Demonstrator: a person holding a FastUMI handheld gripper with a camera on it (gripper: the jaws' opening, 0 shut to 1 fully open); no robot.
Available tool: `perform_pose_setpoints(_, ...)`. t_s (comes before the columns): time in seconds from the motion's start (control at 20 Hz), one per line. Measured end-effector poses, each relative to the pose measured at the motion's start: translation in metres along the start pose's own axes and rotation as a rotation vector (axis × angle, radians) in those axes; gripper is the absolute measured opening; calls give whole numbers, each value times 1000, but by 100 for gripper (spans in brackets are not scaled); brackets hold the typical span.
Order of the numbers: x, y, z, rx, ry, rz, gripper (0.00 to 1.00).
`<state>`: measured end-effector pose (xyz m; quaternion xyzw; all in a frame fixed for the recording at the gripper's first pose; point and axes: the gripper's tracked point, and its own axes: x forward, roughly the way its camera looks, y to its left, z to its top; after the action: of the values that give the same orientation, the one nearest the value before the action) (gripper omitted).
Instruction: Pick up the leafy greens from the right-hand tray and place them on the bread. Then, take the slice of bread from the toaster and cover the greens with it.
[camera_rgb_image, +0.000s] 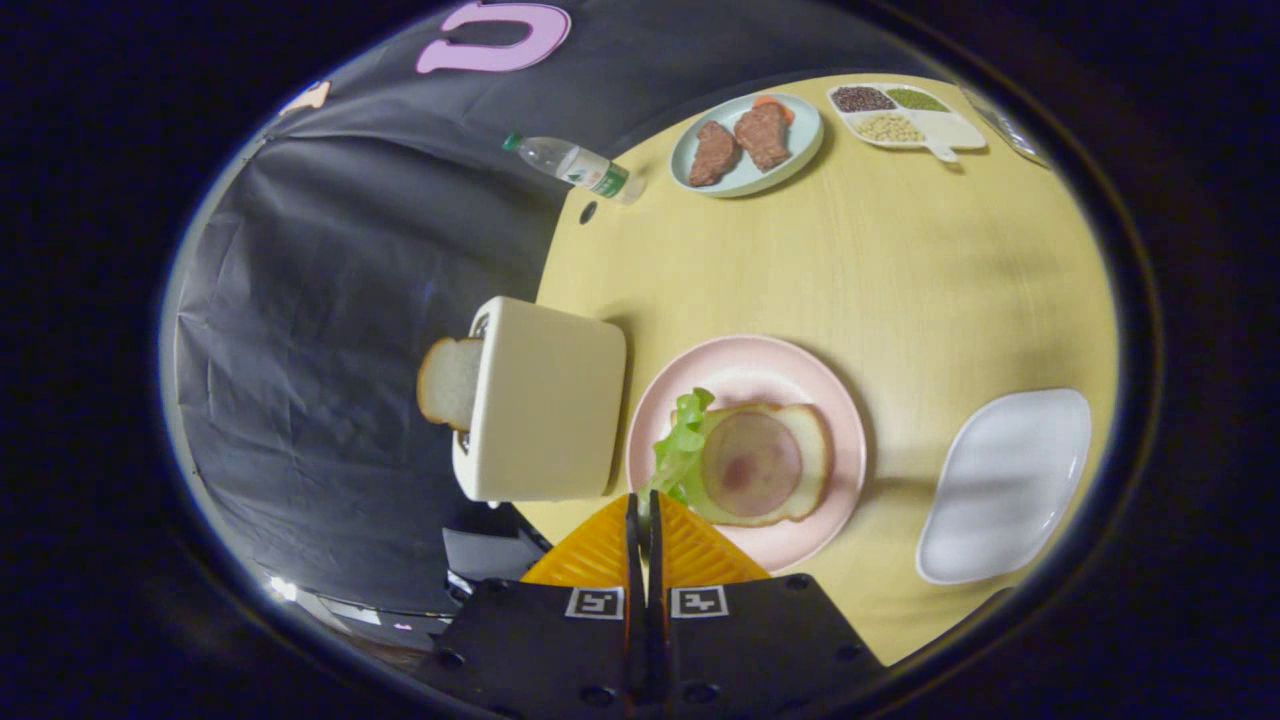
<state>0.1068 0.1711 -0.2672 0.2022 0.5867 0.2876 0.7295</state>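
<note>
My gripper (643, 503) hovers over the near rim of a pink plate (840, 400), its fingers pressed together on the edge of the leafy greens (682, 447). The greens hang just ahead of the fingertips and drape against the side of a bread slice (812, 450) topped with a round slice of ham (752, 465). Beside the plate stands a cream toaster (545, 400), and a slice of bread (448, 381) sticks out of its slot. On the other side of the plate lies a white tray (1005, 485) with nothing on it.
Beyond the plate, across the yellow table (900, 270), are a pale blue plate with two pieces of meat (745, 145), a divided dish of beans (900, 115) and a plastic water bottle (575, 167) by the table edge. The black cloth wall stands behind the toaster.
</note>
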Motion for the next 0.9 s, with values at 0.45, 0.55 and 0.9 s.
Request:
perform_pose_setpoints(0.45,16,-57,-10,-89,58,-209,5)
perform_pose_setpoints(0.55,16,-66,-9,-110,64,-247,5)
perform_pose_setpoints(0.9,9,-65,1,-106,34,-296,40)
